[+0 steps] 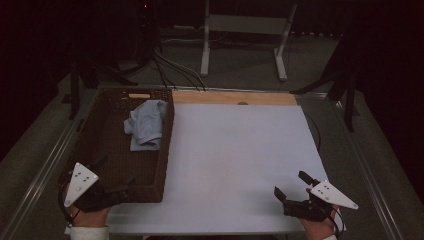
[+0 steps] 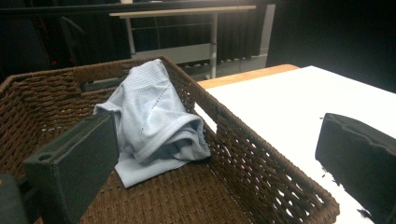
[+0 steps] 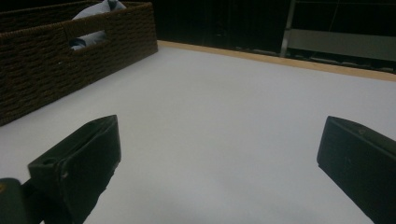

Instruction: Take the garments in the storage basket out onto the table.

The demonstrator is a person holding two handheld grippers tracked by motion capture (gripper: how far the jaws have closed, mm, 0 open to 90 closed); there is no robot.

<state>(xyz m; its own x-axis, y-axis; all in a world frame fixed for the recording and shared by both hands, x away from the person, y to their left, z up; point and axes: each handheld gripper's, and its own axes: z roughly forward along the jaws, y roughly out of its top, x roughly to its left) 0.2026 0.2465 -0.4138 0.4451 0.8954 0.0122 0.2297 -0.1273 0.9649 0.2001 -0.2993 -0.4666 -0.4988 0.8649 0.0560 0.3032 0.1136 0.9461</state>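
A brown wicker basket stands at the left of the white table. A crumpled light blue cloth lies inside it against the far right wall, seen up close in the left gripper view as the cloth draped on the basket wall. My left gripper is open at the basket's near edge, its jaws astride the near right corner. My right gripper is open above the bare table at the near right, holding nothing. In the right gripper view the basket stands at the far left with the cloth peeking out.
A wooden strip runs along the table's far edge. Beyond it stand a white metal stand and black cables on the floor. A metal rail borders the table's left side.
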